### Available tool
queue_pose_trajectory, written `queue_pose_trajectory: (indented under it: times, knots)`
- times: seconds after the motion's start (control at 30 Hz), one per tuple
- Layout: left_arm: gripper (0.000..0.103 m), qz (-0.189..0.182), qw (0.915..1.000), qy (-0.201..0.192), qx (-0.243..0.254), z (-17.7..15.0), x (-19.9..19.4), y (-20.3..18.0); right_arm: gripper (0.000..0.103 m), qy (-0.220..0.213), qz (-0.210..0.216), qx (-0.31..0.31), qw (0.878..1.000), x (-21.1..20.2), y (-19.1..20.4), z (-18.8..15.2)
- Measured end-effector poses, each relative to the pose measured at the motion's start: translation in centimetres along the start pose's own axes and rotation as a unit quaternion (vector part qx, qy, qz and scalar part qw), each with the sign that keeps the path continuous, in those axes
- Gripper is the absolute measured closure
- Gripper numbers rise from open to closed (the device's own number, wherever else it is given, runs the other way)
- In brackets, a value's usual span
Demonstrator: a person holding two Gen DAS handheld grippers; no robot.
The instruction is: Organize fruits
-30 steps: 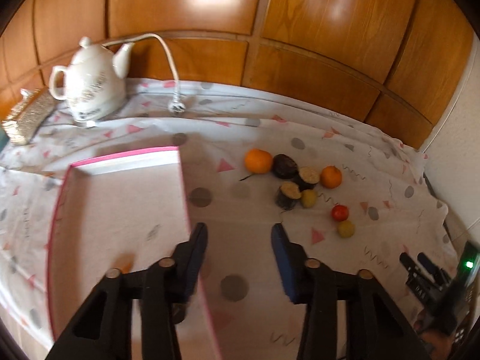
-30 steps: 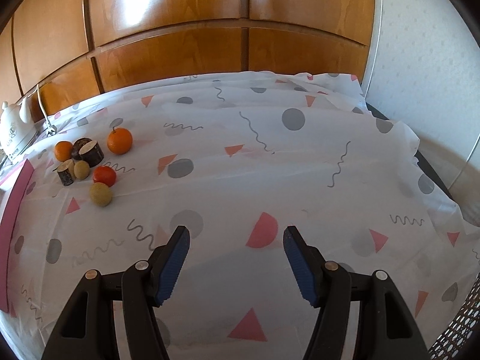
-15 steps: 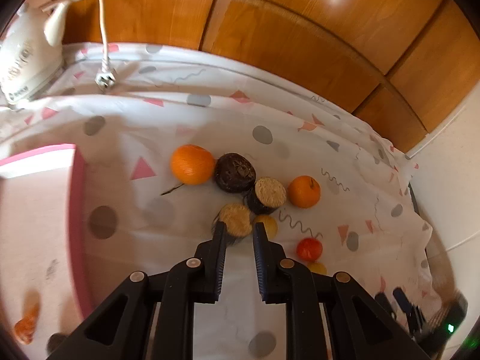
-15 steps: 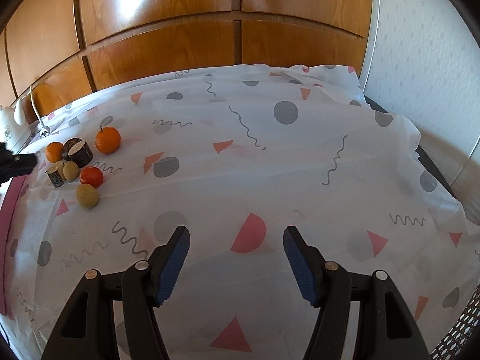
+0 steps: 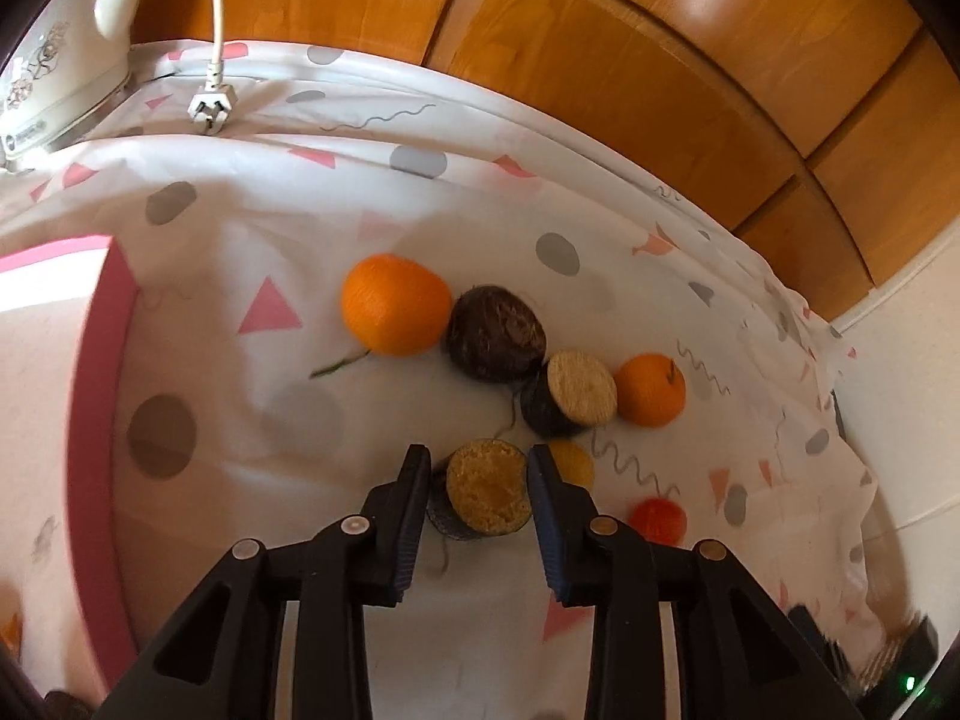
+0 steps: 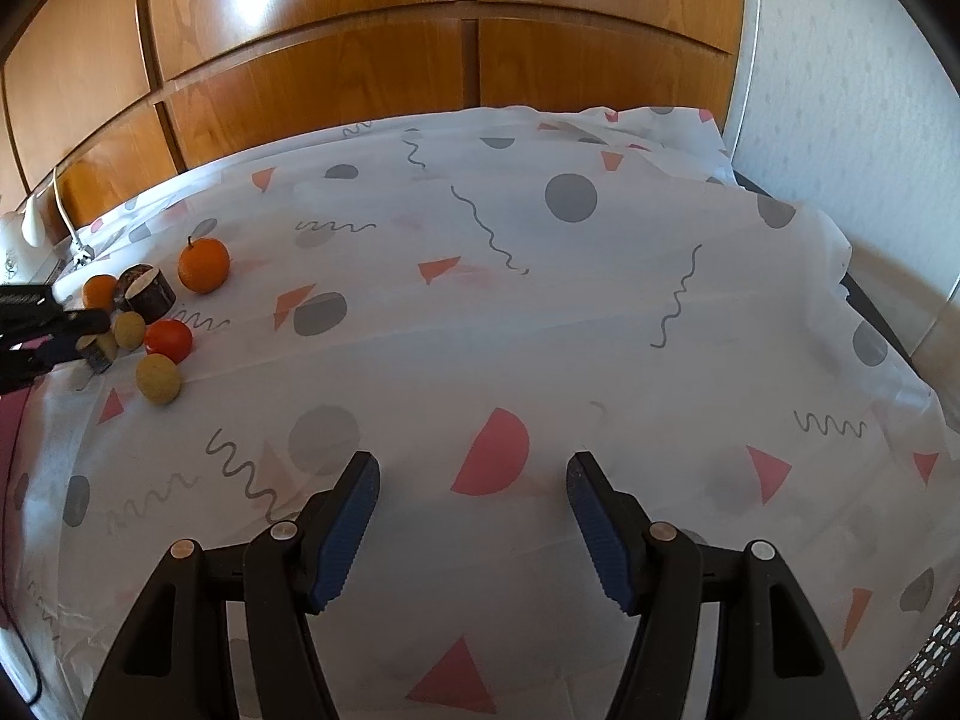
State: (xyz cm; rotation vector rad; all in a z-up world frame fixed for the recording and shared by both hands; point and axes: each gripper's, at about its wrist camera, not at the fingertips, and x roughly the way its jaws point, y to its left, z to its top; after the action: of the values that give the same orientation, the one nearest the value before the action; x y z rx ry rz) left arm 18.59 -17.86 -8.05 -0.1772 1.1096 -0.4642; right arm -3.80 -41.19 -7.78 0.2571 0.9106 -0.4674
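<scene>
In the left wrist view we see our left gripper point(image 5: 480, 480) lowered over the patterned cloth point(image 5: 252, 228), its fingers set either side of a cut fruit half point(image 5: 487, 495) with a dark skin and a yellow-brown face. The jaws have just been opening and now flank that half closely; we cannot tell whether the pads touch it. Taking that half as our mark: a small yellow fruit point(image 5: 573, 461) sits just to its right, a red fruit point(image 5: 660, 519) further right, a second cut half point(image 5: 579, 390) just beyond it, touching a dark round fruit point(image 5: 495, 336). A big orange point(image 5: 393, 306) lies beyond to the left, a smaller orange point(image 5: 651, 390) to the right. The pink tray point(image 5: 96, 372) stands well to the left.

In the right wrist view our right gripper point(image 6: 474, 507) hangs over bare cloth, fingers wide apart and holding nothing. The cut half point(image 6: 102, 348) lies far left, between the left gripper's tips point(image 6: 72, 336).
</scene>
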Motion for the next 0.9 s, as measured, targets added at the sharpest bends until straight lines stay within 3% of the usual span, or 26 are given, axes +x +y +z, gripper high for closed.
queue_pose_trajectory:
  times: [0.17,0.27,0.37,0.53,0.63,0.73,0.8,0.9]
  knots:
    - [0.071,0.015,0.9983,-0.017,0.053,-2.8,-2.8,-1.1,0.037,-0.002,0.001,0.001,1.0,0.0,0.0,0.1]
    - [0.087,0.025,0.9957,-0.019,0.087,-5.2,-4.2,-1.9,0.037,0.002,0.002,0.003,1.0,0.1,0.0,0.1]
    - [0.092,0.025,0.9939,-0.016,0.106,-7.6,-4.8,-2.2,0.037,0.003,0.003,0.006,1.0,-0.1,-0.1,0.0]
    - [0.094,0.017,0.9958,-0.002,0.089,-9.9,-4.8,-1.3,0.037,0.002,0.007,0.006,1.0,-0.6,0.2,-0.1]
    - [0.093,0.014,0.9965,-0.009,0.081,-9.4,-5.4,-1.1,0.037,-0.003,0.008,0.003,1.0,-1.1,0.3,-0.2]
    - [0.081,0.01,0.9958,-0.009,0.091,-8.1,-5.6,-1.3,0.037,-0.005,0.01,0.004,1.0,-1.3,0.5,-0.2]
    - [0.054,0.006,0.997,-0.006,0.077,-7.1,-5.4,-1.1,0.037,-0.005,0.012,0.0,1.0,-1.4,0.6,-0.3]
    - [0.051,0.005,0.998,-0.013,0.062,-5.8,-5.2,-1.2,0.037,-0.007,0.012,-0.002,1.0,-1.5,0.7,-0.3]
